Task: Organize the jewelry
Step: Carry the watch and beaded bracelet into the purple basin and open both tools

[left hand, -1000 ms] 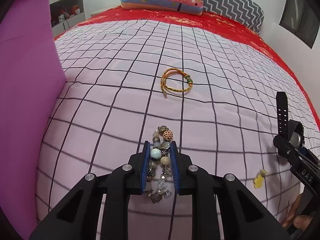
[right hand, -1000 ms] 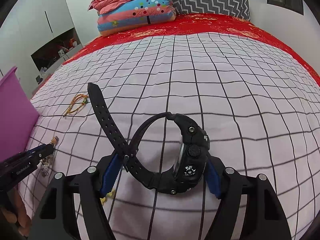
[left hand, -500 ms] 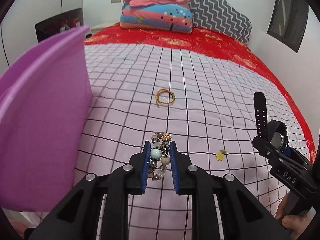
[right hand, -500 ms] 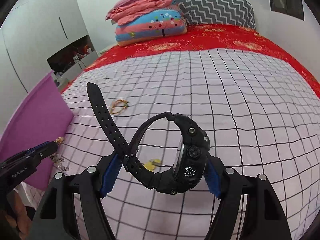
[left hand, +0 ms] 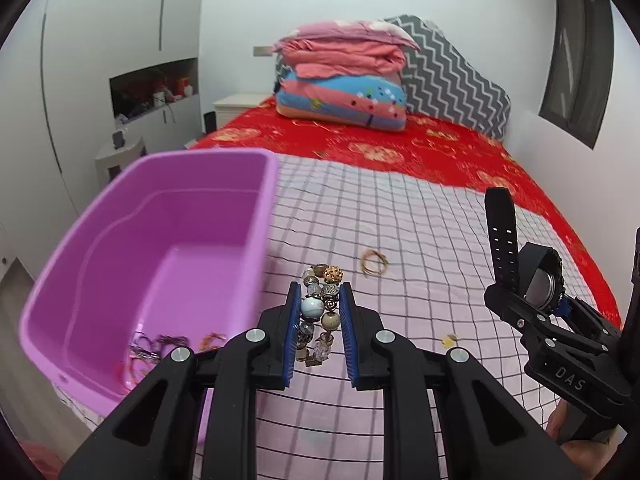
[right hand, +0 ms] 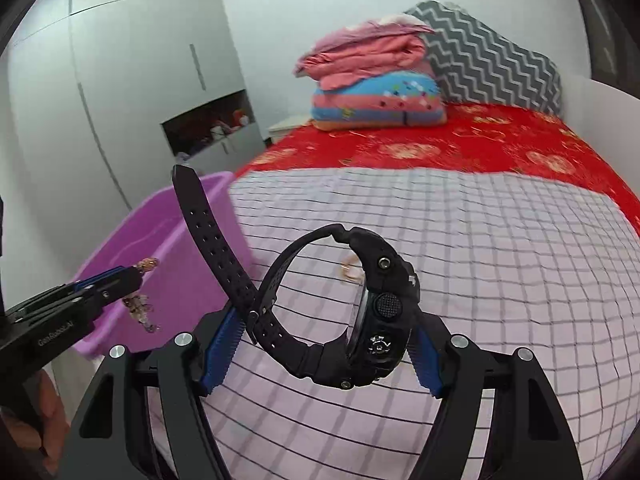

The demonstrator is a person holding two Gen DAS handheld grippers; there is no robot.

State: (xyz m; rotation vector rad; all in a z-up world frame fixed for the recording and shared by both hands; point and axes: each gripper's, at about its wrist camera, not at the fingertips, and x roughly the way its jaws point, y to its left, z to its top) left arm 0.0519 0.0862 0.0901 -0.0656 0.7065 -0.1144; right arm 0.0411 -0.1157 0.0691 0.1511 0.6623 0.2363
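The left gripper (left hand: 320, 330) has its 2 blue pads nearly together, clamped on a beaded bracelet (left hand: 319, 310) that stands between them; its gold and stone beads poke past the tips toward 12 o'clock, and a few charms dangle below. In the right wrist view the same bracelet (right hand: 141, 300) hangs from the tool in front of the purple bin (right hand: 160, 256).

The right gripper (right hand: 320, 338) stands wide, its pads pressing on a black watch (right hand: 372, 312): the left pad on the strap by the buckle, the right pad on the case. The free strap end rises toward 11 o'clock.

From the left gripper, the purple bin (left hand: 100, 280) lies at 9 to 10 o'clock, just beside the tips, with a few tangled pieces on its floor. A gold cord bracelet (left hand: 375, 263) rests on the checked bedspread (left hand: 420, 240) at 1 o'clock, near the beads. A small yellow charm (left hand: 450, 340) lies at 3 o'clock. The right gripper (left hand: 536, 300) with the watch is farther out at 3 o'clock.
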